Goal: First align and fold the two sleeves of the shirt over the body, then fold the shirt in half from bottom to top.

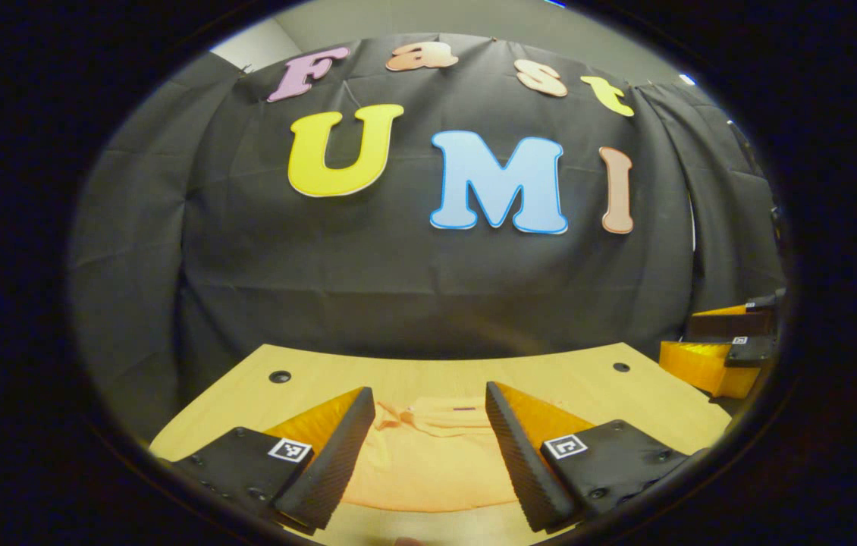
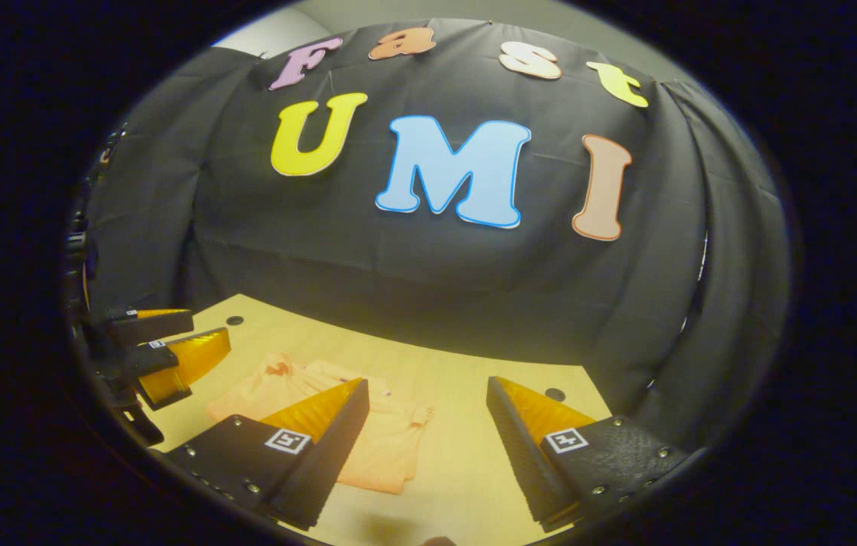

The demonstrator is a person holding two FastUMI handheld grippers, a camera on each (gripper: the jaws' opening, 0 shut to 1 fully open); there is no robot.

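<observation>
Lying flat on the pale wooden worktop (image 1: 428, 371) is a peach-orange short-sleeved polo shirt (image 1: 432, 462) of soft fabric, its collar toward the booth's black cloth wall (image 1: 398, 273) at twelve o'clock. In the left gripper view the shirt sits straight ahead, framed between the two fingers, with its collar and a small dark neck label near the top and a rounded edge of cloth toward six o'clock. The left gripper (image 1: 430, 413) hangs above it with its jaws wide apart and nothing between them; neither finger touches the cloth.

In the right gripper view the shirt (image 2: 368, 440) lies at about seven o'clock from the middle of the picture, partly behind the finger on that side, with bare worktop (image 2: 459, 455) showing in the gap ahead. The right gripper (image 2: 427, 406) also has its jaws spread wide, gripping nothing, and is above the worktop beside the shirt rather than over it.

Each view catches the other gripper farther off: the right gripper (image 1: 724, 353) at the three o'clock edge of the left gripper view, and the left gripper (image 2: 171, 341) at the nine o'clock edge of the right gripper view, above the shirt's far side. Two small dark round holes (image 1: 280, 376) sit in the worktop near its back corners, at ten and two o'clock of the shirt in the left gripper view.
</observation>
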